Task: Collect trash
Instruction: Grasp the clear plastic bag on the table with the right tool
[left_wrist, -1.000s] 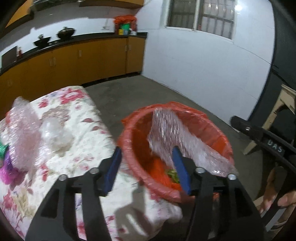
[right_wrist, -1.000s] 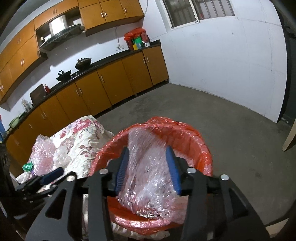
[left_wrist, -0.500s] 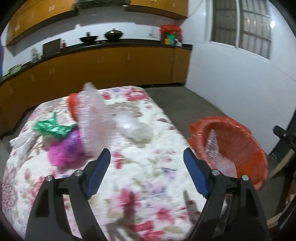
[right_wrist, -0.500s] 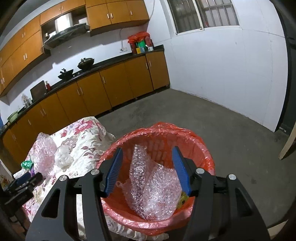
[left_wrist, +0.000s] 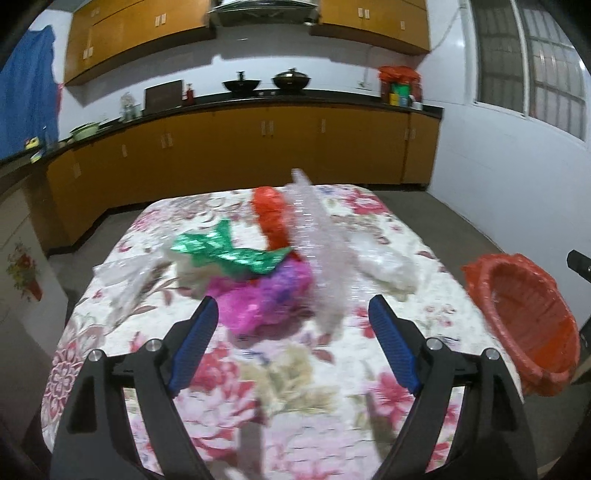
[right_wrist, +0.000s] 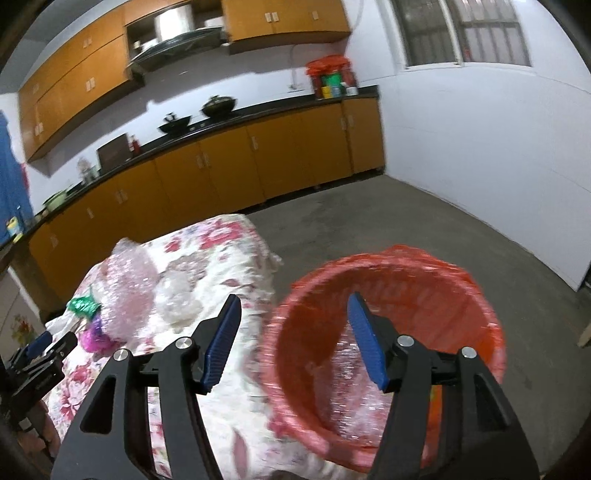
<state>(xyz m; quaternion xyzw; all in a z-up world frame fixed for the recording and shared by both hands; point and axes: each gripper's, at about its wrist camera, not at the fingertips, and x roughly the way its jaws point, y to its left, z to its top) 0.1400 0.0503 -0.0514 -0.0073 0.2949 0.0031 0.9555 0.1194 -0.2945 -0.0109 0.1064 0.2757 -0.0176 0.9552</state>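
The left gripper hangs over the flowered worktop with its jaws spread wide and nothing between them. Just ahead lies the heap of trash: a crumpled magenta wrapper, a green foil scrap lying on top of it, an orange plastic bag behind, a tall roll of bubble wrap leaning through the middle, a clear plastic bag to the right and another clear scrap to the left. The picture is blurred, so the exact edges of each piece are hard to tell.

The right gripper sits above the near rim of the red-lined bin, which stands on the floor just beside the worktop's corner. Its jaws are opening and hold nothing; a sheet of bubble wrap already lies inside the bin below them.

All of this trash looks very light, soft and crushable. The foil and film are probably slippery and will spring back, so a pinch on a loose edge may slip. A bunched, thick part is the better hold: the magenta wad low in its middle, or the bubble-wrap roll across its body. The pieces overlap, so lifting one may drag its neighbours along.
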